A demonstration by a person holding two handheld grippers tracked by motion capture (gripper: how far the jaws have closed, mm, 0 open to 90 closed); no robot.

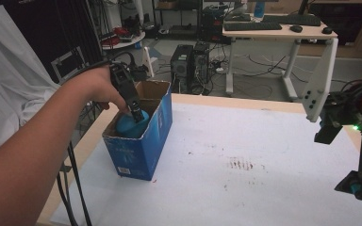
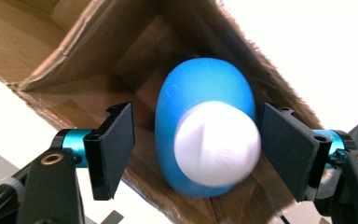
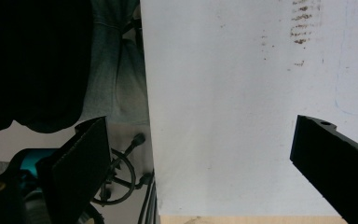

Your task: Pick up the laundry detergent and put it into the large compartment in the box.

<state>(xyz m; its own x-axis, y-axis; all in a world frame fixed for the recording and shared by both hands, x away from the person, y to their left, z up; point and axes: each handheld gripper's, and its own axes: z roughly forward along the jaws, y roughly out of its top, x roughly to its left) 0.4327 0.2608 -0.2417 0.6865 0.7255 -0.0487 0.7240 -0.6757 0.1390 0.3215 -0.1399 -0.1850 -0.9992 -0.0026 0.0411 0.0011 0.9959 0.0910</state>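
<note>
The left gripper (image 2: 198, 154) has let go of the smooth, round blue bottle (image 2: 200, 93) inside the cardboard box (image 1: 143, 141).

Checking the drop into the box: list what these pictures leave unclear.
- Blue bottle: its base, hidden behind its own body in the left gripper view.
- Box floor: hidden by the bottle and the left gripper in the high view.
- Right gripper: partly cut off by the high view's right edge.

Open white table surface (image 1: 245, 141) stretches from three to six o'clock of the blue cardboard box (image 1: 141, 146), whose brown walls hem in a blue egg-shaped bottle (image 2: 205, 107).
</note>
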